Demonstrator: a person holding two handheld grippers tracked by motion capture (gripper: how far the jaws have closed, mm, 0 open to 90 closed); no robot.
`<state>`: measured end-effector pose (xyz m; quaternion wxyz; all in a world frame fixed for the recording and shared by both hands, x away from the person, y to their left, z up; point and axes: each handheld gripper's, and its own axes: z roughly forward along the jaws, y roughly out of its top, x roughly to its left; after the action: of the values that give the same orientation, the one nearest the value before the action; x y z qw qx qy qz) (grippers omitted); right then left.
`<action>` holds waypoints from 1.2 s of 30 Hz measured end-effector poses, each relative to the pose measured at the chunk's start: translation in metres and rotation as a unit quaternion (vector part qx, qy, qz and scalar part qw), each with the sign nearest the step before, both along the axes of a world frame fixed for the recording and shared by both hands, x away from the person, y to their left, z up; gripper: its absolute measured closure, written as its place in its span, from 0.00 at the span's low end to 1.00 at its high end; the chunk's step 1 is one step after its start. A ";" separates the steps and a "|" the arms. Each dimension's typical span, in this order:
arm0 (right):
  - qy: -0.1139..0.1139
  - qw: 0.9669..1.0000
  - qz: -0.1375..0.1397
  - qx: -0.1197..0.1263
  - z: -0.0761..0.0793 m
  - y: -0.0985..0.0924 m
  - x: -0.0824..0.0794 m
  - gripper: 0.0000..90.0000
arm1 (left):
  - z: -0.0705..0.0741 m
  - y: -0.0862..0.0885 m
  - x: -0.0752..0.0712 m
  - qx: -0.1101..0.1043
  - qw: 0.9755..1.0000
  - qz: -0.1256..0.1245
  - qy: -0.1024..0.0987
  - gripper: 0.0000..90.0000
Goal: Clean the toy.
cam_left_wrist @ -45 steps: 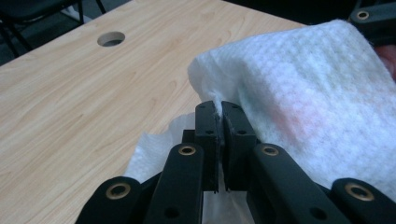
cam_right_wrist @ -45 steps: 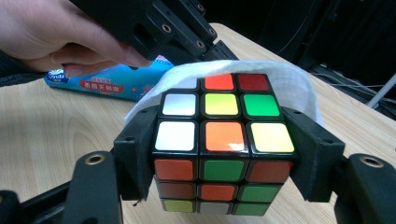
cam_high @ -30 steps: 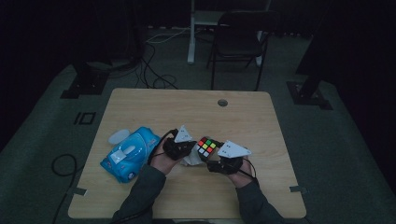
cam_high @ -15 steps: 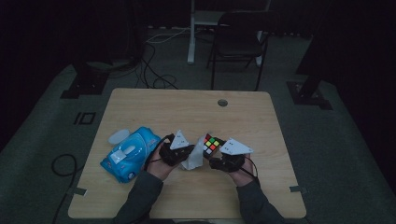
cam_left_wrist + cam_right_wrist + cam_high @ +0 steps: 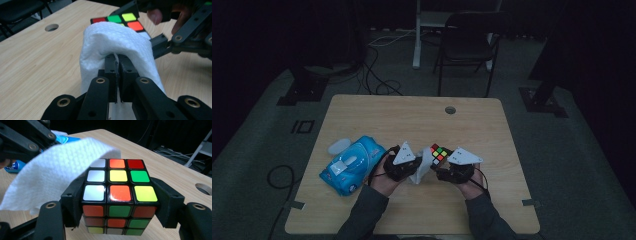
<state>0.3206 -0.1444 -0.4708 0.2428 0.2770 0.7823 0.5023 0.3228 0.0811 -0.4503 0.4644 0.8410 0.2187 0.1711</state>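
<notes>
right gripper (image 5: 120, 202) clamping scrambled cube (image 5: 117, 195) by its sides, left gripper (image 5: 119, 67) pinching white wipe (image 5: 117, 45) against cube's side

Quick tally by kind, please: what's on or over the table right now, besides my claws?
Cube: 1, held in the right claw
Wipe: 1, pinched in the left claw
Blue wipes pack: 1
White lid beside the pack: 1
Total: 4
</notes>
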 end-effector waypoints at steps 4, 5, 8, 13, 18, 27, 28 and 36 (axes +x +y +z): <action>0.003 1.000 0.000 -0.003 0.000 0.001 0.000 0.38 | -0.001 0.003 0.002 -0.011 1.000 0.004 -0.002 0.97; 0.003 1.000 0.000 -0.004 0.000 0.001 0.000 0.38 | -0.001 0.004 0.002 -0.010 1.000 0.007 -0.002 0.97; 0.007 1.000 -0.001 -0.006 -0.001 0.001 0.000 0.38 | -0.003 0.006 0.004 -0.011 1.000 0.017 -0.003 0.97; 0.009 1.000 -0.002 -0.009 -0.001 0.002 0.001 0.38 | -0.007 0.007 0.006 -0.011 1.000 0.027 0.000 0.96; 0.011 1.000 -0.004 0.004 0.000 0.000 0.001 0.38 | -0.013 0.001 0.004 0.008 1.000 0.020 0.006 0.96; 0.015 1.000 -0.015 0.013 0.001 -0.002 0.003 0.38 | -0.026 -0.022 -0.002 0.048 0.999 -0.007 0.010 0.97; 0.016 1.000 -0.016 0.014 0.001 -0.002 0.003 0.38 | -0.026 -0.024 -0.003 0.048 0.999 -0.011 0.009 0.97; 0.022 0.999 -0.022 0.022 0.000 -0.003 0.004 0.38 | -0.022 -0.033 -0.010 0.049 0.998 -0.039 0.007 0.97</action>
<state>0.3249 -0.1477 -0.4704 0.2305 0.3099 0.7702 0.5075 0.3127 0.0480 -0.4723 0.4273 0.8717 0.1807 0.1577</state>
